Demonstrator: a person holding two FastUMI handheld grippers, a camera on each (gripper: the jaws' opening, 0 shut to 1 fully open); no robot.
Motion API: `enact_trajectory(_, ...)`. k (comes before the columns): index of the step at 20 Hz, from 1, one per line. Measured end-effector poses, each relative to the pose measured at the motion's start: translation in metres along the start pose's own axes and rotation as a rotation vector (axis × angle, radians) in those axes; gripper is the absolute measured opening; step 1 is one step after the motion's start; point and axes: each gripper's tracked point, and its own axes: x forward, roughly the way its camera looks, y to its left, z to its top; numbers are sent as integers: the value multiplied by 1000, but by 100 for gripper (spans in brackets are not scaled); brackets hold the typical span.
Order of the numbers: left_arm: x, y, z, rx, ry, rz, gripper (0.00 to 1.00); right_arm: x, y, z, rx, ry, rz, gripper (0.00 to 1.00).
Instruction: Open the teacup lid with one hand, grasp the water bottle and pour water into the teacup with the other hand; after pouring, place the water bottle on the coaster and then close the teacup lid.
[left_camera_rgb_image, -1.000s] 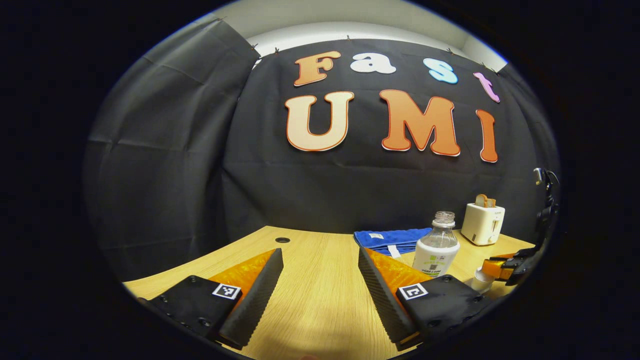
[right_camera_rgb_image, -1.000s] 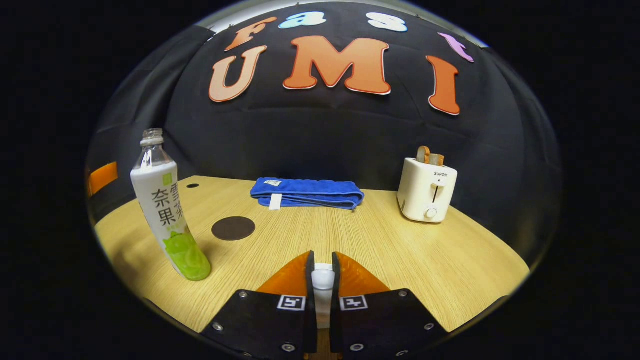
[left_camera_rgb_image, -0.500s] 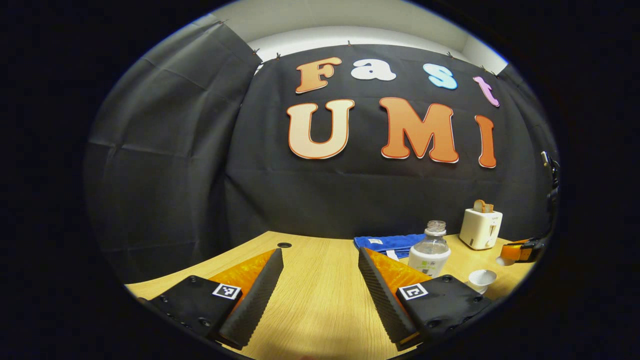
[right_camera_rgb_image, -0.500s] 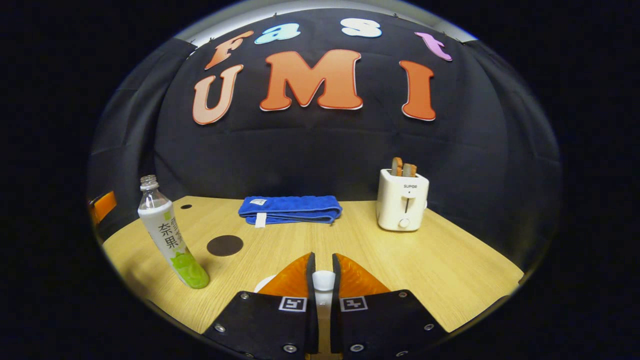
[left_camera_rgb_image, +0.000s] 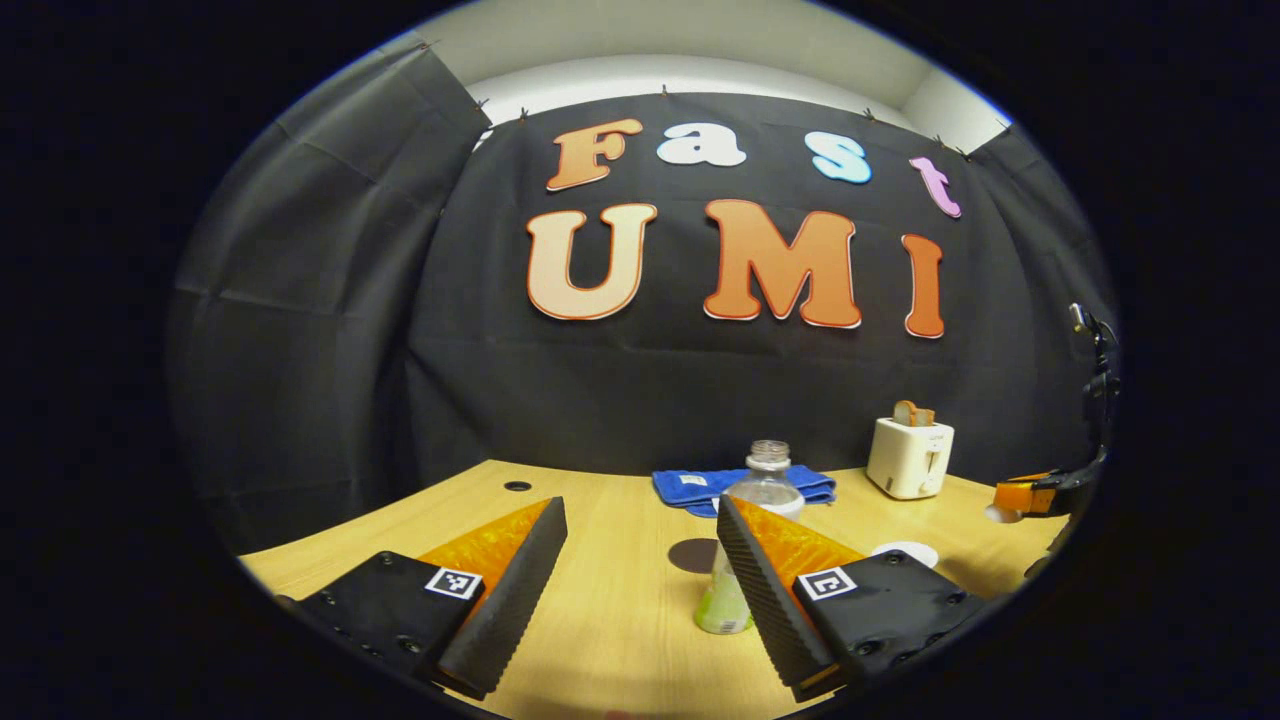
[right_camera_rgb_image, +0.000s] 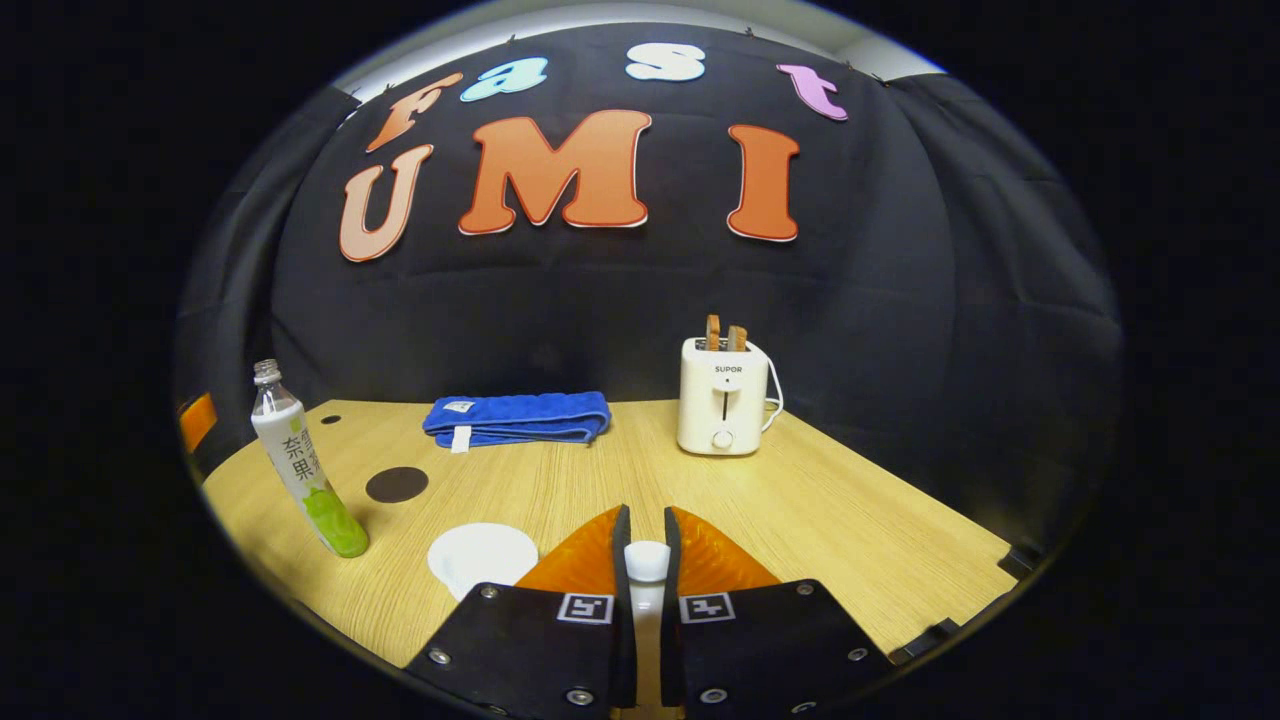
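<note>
White lid (right_camera_rgb_image: 646, 562) sits clamped in the right hand-held gripper (right_camera_rgb_image: 646, 545); the left hand-held gripper (left_camera_rgb_image: 640, 560) gapes wide near the bottle (left_camera_rgb_image: 745, 530) on the counter (right_camera_rgb_image: 850, 520).

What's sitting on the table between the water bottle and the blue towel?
The dark round coaster lies between the water bottle and the blue towel, clearest in the right gripper view.

Pale wood-grain table (right_camera_rgb_image: 800, 500), matt.
Clear glossy plastic water bottle (right_camera_rgb_image: 296, 460); soft blue cloth towel (right_camera_rgb_image: 520, 418); ribbed black fingers (left_camera_rgb_image: 760, 590).
</note>
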Motion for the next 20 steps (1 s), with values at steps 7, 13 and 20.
enact_trajectory(7,7,-56,-23,35,23,-93,99,-3,-24,-9,29,20,-30,10)
enact_trajectory(13,33,-66,-48,43,55,-91,99,-1,-40,-13,40,30,-52,10)
enact_trajectory(20,65,-70,-76,36,97,-98,99,6,-48,-18,40,46,-65,10)
